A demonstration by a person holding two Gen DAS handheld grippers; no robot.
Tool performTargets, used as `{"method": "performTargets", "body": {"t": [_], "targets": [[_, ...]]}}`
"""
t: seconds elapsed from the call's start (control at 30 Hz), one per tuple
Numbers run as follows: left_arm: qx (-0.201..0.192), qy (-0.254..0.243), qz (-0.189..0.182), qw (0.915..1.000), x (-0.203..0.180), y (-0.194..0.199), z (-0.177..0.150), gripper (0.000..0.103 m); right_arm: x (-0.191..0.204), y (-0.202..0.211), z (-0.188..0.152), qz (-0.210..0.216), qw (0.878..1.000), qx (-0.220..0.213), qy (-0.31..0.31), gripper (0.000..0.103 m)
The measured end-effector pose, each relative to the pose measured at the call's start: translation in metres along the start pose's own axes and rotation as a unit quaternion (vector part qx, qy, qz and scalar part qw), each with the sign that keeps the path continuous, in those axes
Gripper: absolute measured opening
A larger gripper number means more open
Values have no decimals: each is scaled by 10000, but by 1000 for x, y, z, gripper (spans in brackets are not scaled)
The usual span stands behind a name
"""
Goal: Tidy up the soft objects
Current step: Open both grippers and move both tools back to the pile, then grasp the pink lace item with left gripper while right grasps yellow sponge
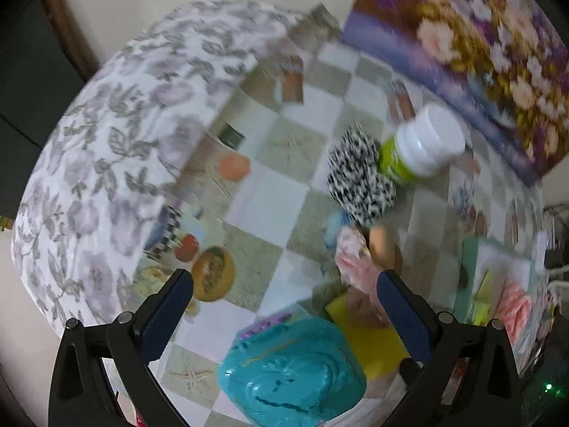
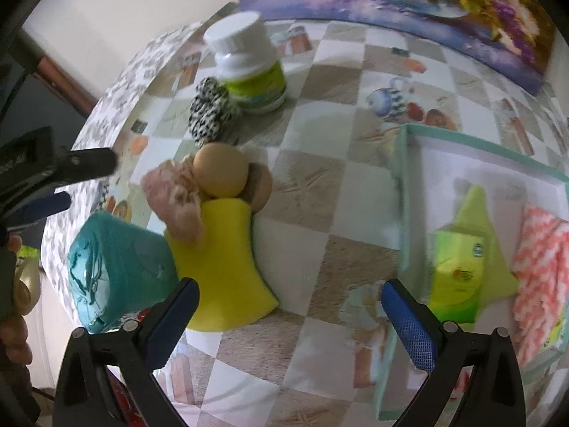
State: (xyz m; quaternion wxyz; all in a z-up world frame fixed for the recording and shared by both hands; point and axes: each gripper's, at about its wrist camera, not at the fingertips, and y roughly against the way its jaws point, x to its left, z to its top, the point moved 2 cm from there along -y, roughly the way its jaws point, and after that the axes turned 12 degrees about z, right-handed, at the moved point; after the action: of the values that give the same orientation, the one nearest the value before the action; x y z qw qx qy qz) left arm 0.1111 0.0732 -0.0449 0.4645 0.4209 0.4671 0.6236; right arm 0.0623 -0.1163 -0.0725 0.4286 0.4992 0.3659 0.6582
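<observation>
Much of the left wrist view is smeared by motion blur, so the prints on the checkered tablecloth (image 1: 270, 192) and the flower painting (image 1: 473, 46) at the back read only as patches of colour. Its right edge cuts off the mint-rimmed white box (image 2: 412, 192); the right wrist view shows that box better, with a green packet (image 2: 457, 277) and a coral-and-white knit cloth (image 2: 540, 259) lying inside, though the box's near corner runs out of frame. What sits under the tan ball (image 2: 220, 170) is hard to make out; a brownish shape pokes out just behind it.

Both tools are spread wide and grip nothing. The left gripper (image 1: 284, 284) hangs over the heap of soft things: the teal pouch (image 1: 291, 373) lies low between its fingers, the yellow sponge (image 1: 370, 341) is partly hidden behind the right-hand finger, and the crumpled pink cloth (image 1: 355, 263) touches that same finger's tip. The black-and-white knit bundle (image 1: 359, 174) lies further off, beside a white-capped green jar (image 1: 419, 146).

The right gripper (image 2: 290, 290) hovers over bare tablecloth between heap and box. Its left-hand finger tip overlaps the sponge's lower edge in view; the pouch sits just outside that finger. A hand (image 2: 14, 334) shows at the far left edge.
</observation>
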Motion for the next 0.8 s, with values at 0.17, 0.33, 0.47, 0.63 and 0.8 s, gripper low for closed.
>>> {"method": "performTargets", "body": {"t": [0.17,0.33,0.47,0.63,0.8], "targets": [[150,-180,36,9997,-7,-6,-3,103,12,-14,-2,235,9994,191,176,103],[253,-146,111,9995,-5,-8,-3,103,22,-27,-6,302,9980,400,377,103],[333,-99,97,9994,-1,-11,-2,103,26,-36,-9,373,9970,523,442,103],[504,1,-51,9987,-1,-15,-2,103,31,-47,-15,509,9953,642,519,103],[554,71,-175,9983,-3,-15,-2,102,33,-62,-17,207,9947,789,620,102]]}}
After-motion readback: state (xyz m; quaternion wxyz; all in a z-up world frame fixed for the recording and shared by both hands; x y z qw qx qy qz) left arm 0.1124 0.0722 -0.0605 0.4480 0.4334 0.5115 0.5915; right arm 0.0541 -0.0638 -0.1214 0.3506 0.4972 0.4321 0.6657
